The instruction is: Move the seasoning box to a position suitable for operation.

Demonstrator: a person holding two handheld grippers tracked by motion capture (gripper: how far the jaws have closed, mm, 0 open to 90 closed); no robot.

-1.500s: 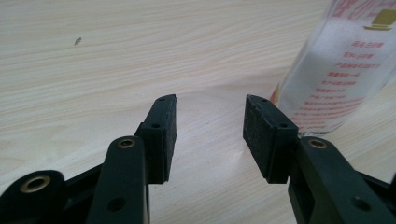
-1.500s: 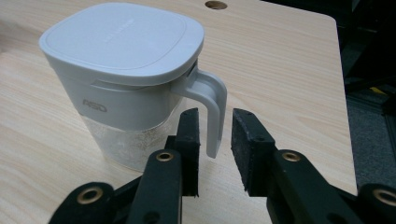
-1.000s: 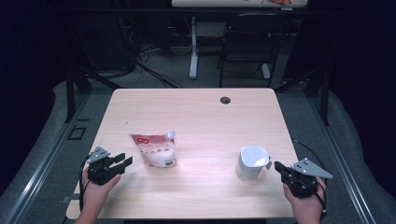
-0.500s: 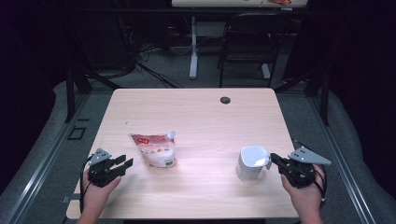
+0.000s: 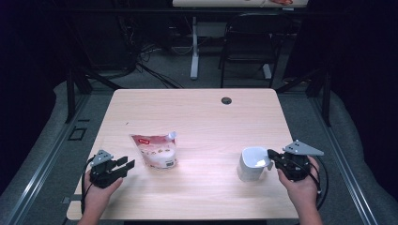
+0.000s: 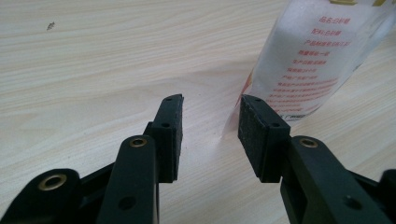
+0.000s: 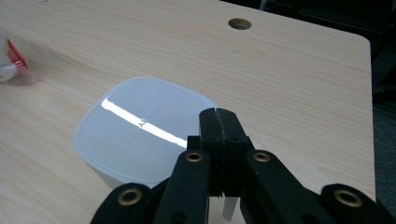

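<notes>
Centrally, white cup (image 7: 140, 135) just ahead of pressed-together right claw (image 7: 218, 116), printed pouch (image 6: 308, 60) just beyond spread left claw (image 6: 210, 133), both on tabletop (image 5: 202, 117).

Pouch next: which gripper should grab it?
Left. The left gripper sits open just beside the pouch, jaws aimed at its edge. The right gripper is shut, across the table by the white container.

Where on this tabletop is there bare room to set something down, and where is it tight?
Free: the whole far half of the table, up to the cable hole, and the middle strip between the pouch and the white container. Tight: the near left, where the left gripper points at the pouch, and the near right, where the right gripper meets the container.
</notes>
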